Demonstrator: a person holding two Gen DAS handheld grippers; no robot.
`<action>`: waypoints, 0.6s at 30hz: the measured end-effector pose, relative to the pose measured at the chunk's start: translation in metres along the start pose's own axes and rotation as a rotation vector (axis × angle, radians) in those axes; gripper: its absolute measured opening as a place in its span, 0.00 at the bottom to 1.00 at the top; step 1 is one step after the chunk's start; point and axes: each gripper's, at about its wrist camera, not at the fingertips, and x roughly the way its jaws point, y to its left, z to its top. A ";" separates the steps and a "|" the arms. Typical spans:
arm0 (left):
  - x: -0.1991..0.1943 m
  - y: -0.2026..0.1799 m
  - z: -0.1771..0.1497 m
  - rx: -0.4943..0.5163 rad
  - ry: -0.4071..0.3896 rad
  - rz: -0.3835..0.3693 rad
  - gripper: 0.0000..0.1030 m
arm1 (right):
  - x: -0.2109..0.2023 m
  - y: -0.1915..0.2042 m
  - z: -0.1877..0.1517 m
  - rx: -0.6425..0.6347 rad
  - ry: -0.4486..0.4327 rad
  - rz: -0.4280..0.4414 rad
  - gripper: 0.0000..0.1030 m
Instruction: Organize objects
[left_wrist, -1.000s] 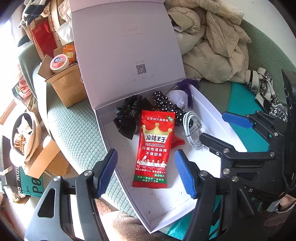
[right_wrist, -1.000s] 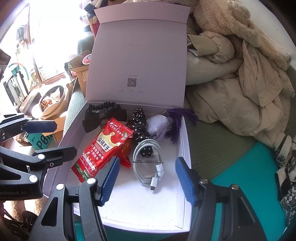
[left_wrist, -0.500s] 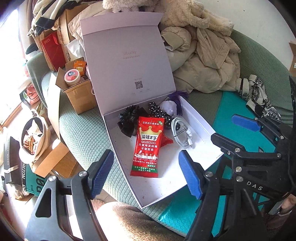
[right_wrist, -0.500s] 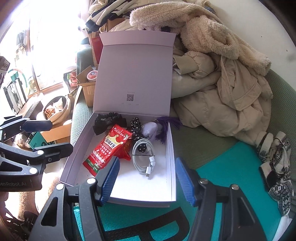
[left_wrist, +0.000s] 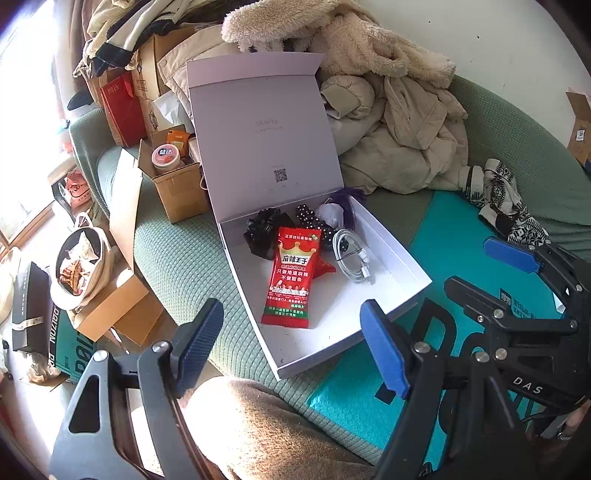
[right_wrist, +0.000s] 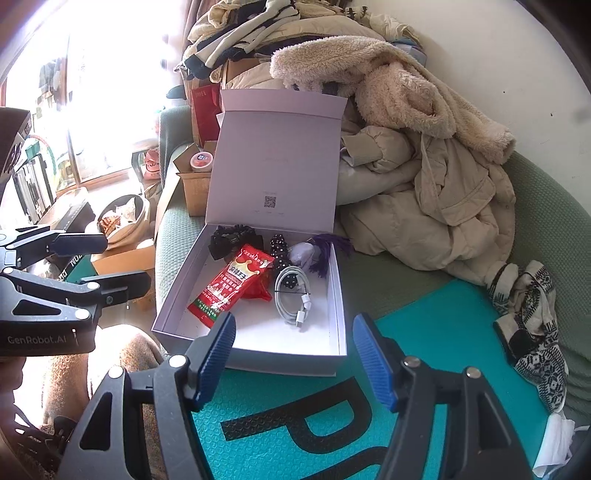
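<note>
An open white box (left_wrist: 402, 266) (right_wrist: 338, 295) sits on the green sofa, its lid upright. In it lie a red snack packet (left_wrist: 291, 277) (right_wrist: 229, 284), a coiled white cable (left_wrist: 351, 254) (right_wrist: 293, 291), a black scrunchie (left_wrist: 262, 232) (right_wrist: 229, 238), a black dotted scrunchie (left_wrist: 314, 221) (right_wrist: 279, 253) and a pale pouch with a purple tassel (left_wrist: 338, 210) (right_wrist: 314, 253). My left gripper (left_wrist: 291, 347) is open and empty, in front of the box. My right gripper (right_wrist: 293, 356) is open and empty, also in front of it; it shows at the right of the left wrist view (left_wrist: 491, 266).
Beige coats (left_wrist: 399, 122) (right_wrist: 424, 158) are piled behind the box. A patterned cloth (left_wrist: 506, 199) (right_wrist: 528, 314) lies to the right. A teal mat (left_wrist: 461, 229) (right_wrist: 424, 350) covers the near sofa. Cardboard boxes (left_wrist: 177, 173) and a floor basket (left_wrist: 81, 266) are to the left.
Both grippers have drawn back and away from the box, so it looks smaller and farther. Both stay open and empty. The box contents have not moved.
</note>
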 end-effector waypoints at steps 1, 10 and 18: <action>-0.004 0.000 -0.002 -0.001 -0.005 0.002 0.73 | -0.004 0.001 -0.002 -0.002 -0.002 -0.001 0.66; -0.026 -0.004 -0.030 -0.013 -0.020 0.039 0.76 | -0.024 0.011 -0.027 -0.009 0.009 -0.005 0.67; -0.030 -0.007 -0.059 -0.029 -0.011 0.076 0.76 | -0.035 0.014 -0.050 0.006 0.011 0.001 0.67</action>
